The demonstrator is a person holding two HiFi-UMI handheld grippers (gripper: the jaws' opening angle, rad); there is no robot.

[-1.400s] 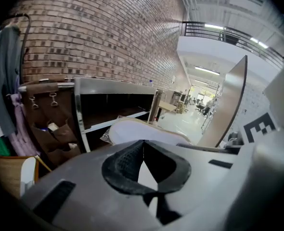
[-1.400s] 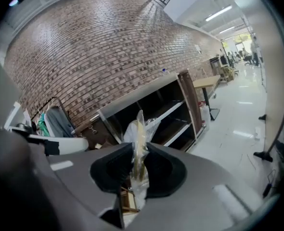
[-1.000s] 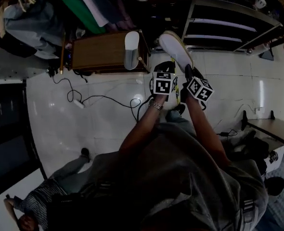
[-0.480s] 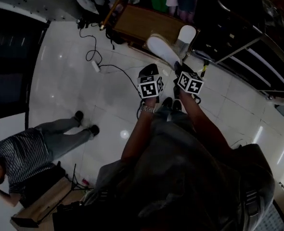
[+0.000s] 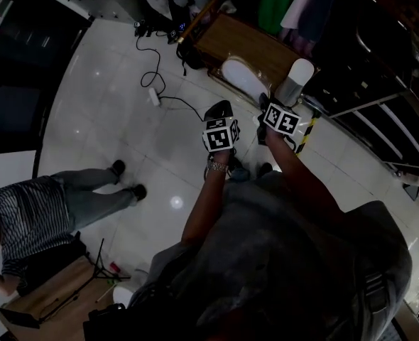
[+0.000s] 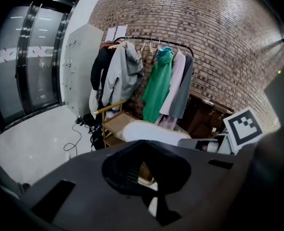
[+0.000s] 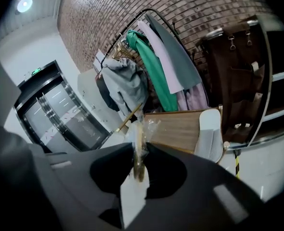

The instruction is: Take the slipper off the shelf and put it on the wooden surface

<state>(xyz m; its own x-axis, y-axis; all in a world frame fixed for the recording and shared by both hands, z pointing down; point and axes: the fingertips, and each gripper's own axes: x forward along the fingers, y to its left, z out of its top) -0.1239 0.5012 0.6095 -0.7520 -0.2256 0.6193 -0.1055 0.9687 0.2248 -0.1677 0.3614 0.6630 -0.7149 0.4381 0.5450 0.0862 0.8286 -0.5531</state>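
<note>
My right gripper (image 5: 272, 104) is shut on the heel end of a white slipper (image 5: 242, 77). It holds the slipper in the air over the near edge of the wooden surface (image 5: 248, 42). In the right gripper view the slipper (image 7: 138, 143) shows edge-on, pinched between the jaws of the right gripper (image 7: 139, 150), with the wooden surface (image 7: 178, 126) just beyond. A second white slipper (image 5: 295, 81) lies on the wood to the right. My left gripper (image 5: 220, 112) hangs beside the right one, jaws together and holding nothing. In the left gripper view the held slipper (image 6: 149, 131) is ahead of the left gripper (image 6: 146, 146).
A dark metal shelf (image 5: 380, 112) stands to the right of the wooden surface. A rack of hanging clothes (image 6: 147, 76) is behind it against a brick wall. A cable with a power strip (image 5: 155, 95) lies on the white floor. A person (image 5: 39, 215) is low on the left.
The head view has swung round, so the wooden surface now lies at the top middle. Both grippers stay side by side and the right one keeps its grip on the slipper.
</note>
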